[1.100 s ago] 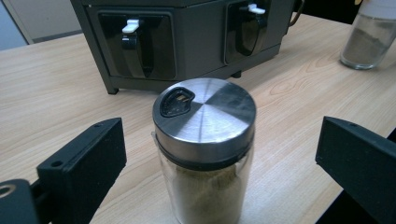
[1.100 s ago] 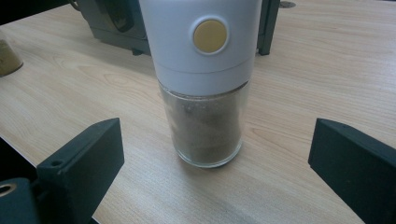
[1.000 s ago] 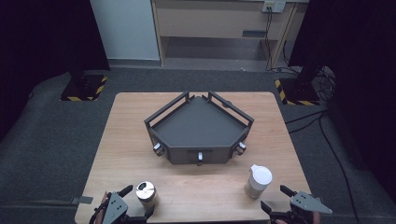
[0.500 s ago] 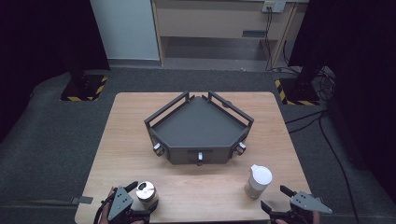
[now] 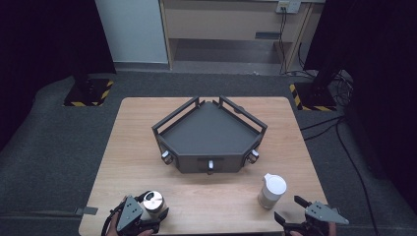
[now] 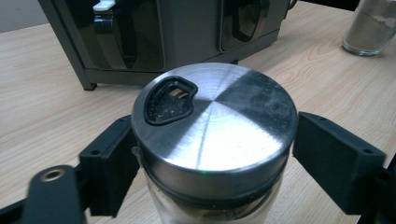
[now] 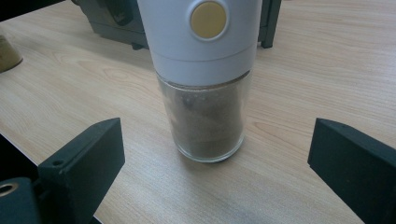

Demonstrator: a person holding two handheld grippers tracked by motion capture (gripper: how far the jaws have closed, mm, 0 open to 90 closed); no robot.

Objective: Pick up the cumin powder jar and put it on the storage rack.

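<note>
A glass jar (image 5: 153, 201) with a brushed steel shaker lid (image 6: 212, 126) stands near the table's front left edge. My left gripper (image 5: 153, 205) has a black pad against each side of it, just under the lid (image 6: 215, 154). At the front right stands a spice grinder (image 5: 271, 191) with a white top and a yellow button (image 7: 208, 18), its clear body holding brown grounds. My right gripper (image 5: 287, 208) sits just short of it with jaws wide apart, the grinder (image 7: 208, 93) standing beyond the gap, touched by neither pad.
A dark grey angular tray (image 5: 211, 162) with railed sides and small knobs along its front stands mid-table, behind both containers; its front wall (image 6: 187, 37) is close ahead of the jar. Bare wood lies between jar and grinder. The table edge runs right below both grippers.
My left gripper came in from the jar's left, moved forward around the jar and now holds it between its pads. The right gripper and grinder stay where they were.
</note>
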